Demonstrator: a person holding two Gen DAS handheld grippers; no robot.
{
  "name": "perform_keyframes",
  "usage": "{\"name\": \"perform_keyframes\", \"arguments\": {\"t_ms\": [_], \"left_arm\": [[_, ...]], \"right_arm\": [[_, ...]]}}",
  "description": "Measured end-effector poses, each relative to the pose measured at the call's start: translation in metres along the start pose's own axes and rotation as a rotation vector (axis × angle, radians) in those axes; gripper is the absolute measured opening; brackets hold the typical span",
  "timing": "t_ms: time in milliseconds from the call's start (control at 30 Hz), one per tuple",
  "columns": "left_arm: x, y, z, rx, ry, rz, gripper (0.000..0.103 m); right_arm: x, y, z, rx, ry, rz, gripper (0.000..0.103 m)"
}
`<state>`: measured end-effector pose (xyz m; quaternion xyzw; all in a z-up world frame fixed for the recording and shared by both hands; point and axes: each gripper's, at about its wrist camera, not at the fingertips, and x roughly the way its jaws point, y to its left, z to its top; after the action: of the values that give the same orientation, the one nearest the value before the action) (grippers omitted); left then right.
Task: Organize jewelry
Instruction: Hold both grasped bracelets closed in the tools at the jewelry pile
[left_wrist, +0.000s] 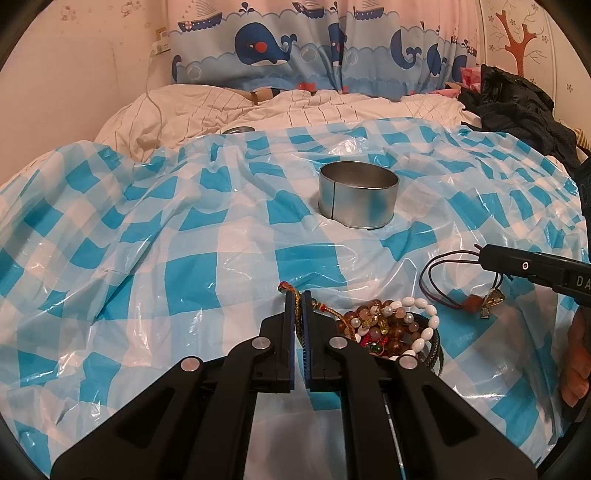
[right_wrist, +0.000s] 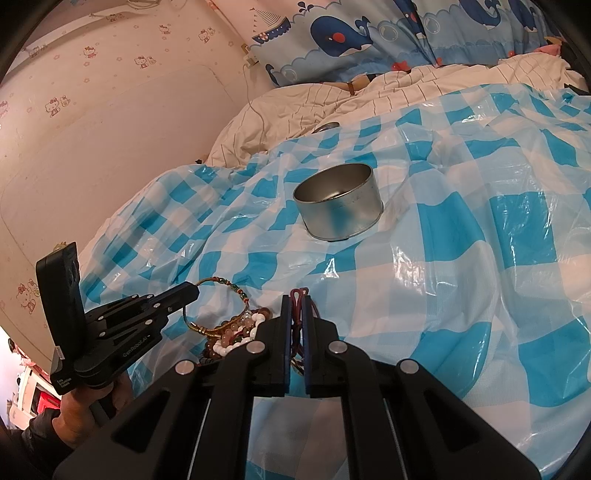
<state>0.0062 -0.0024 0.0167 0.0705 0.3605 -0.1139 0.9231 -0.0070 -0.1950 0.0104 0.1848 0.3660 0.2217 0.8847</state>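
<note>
Jewelry pile (left_wrist: 391, 330) sits on the checked plastic sheet (left_wrist: 184, 266), just beside both grippers: beaded bracelets, white and amber, tangled together. Metal tin (left_wrist: 358, 194) stands upright and looks empty, farther up the sheet, well apart from the pile. I take it as the drop target.

My left gripper (left_wrist: 298, 306) is pinched on a braided cord bracelet (right_wrist: 218, 284); from the right wrist view its loop arcs from the jaws back into the pile. My right gripper (right_wrist: 295, 306) is clamped on a dark red cord necklace (left_wrist: 443, 269); its loop hangs free, and a small pendant (left_wrist: 491, 299) dangles below the jaws.

Step in hand, as I judge it: separating two pieces from the heap. To do it well I'd lift each cord slowly and apart from the other, watching that the braided loop isn't snagged on the beads, then carry one piece at a time over the tin and release only when it hangs inside the rim.

Pose: both grippers angle downward toward the sheet, side by side near the pile. A hand (right_wrist: 92, 402) grips the left handle; fingers (left_wrist: 574, 358) show at the right edge of the left view.
</note>
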Motion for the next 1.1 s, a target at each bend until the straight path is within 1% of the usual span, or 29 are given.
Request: {"name": "perform_keyframes", "arguments": {"t_ms": [300, 433, 733, 767, 833, 900, 1100], "left_arm": [[0.000, 0.001, -0.001, 0.002, 0.001, 0.004, 0.003], [0.000, -0.004, 0.000, 0.001, -0.001, 0.003, 0.003], [-0.002, 0.017, -0.004, 0.002, -0.015, 0.004, 0.003], [-0.002, 0.014, -0.004, 0.004, -0.016, 0.004, 0.003], [-0.003, 0.022, -0.006, 0.004, -0.018, 0.004, 0.003], [-0.003, 0.020, -0.005, 0.006, -0.019, 0.003, 0.003], [-0.013, 0.041, -0.006, -0.007, -0.040, -0.023, 0.003]], "right_arm": [[0.000, 0.000, 0.000, 0.000, -0.001, 0.000, 0.006], [0.000, 0.000, 0.000, 0.000, -0.002, 0.001, 0.006], [-0.002, 0.002, -0.001, -0.003, -0.021, 0.016, 0.006], [-0.003, 0.002, 0.000, -0.003, -0.022, 0.017, 0.006], [-0.003, 0.003, 0.000, -0.004, -0.024, 0.018, 0.006], [-0.004, 0.003, 0.001, -0.004, -0.027, 0.019, 0.006], [-0.008, 0.005, 0.003, -0.008, -0.049, 0.026, 0.006]]}}
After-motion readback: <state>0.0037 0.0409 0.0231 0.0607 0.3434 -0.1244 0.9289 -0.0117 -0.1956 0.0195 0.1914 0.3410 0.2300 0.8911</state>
